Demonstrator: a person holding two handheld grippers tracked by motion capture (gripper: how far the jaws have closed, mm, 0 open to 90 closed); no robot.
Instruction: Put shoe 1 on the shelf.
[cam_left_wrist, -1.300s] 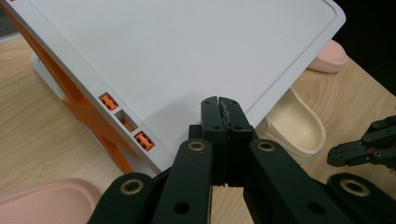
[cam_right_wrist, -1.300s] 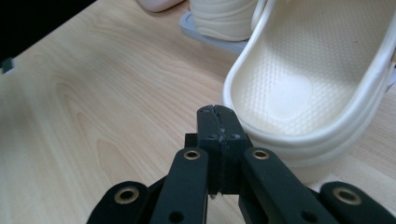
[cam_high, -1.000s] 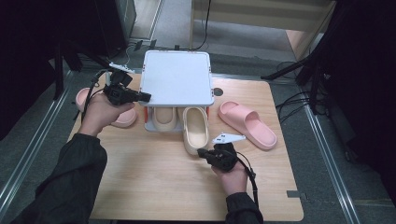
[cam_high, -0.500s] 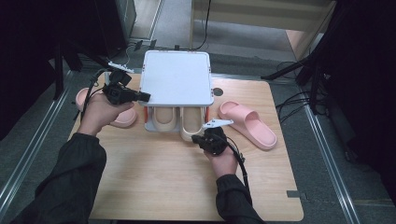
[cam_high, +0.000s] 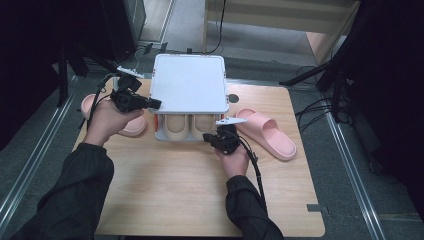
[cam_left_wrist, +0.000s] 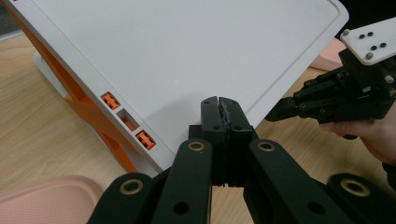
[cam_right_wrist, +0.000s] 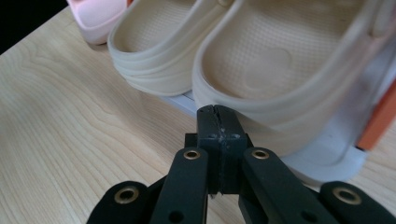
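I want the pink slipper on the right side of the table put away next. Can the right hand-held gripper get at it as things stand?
Probably yes. The pink slipper lies in the open on the table, just beside the right hand-held gripper, with nothing between them. Its jaws are shut at the heel of a beige clog, so they must open first.

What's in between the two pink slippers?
In the high view, the white rack sits between the left pink slipper and the right pink slipper, with two beige clogs tucked in its lower shelf.
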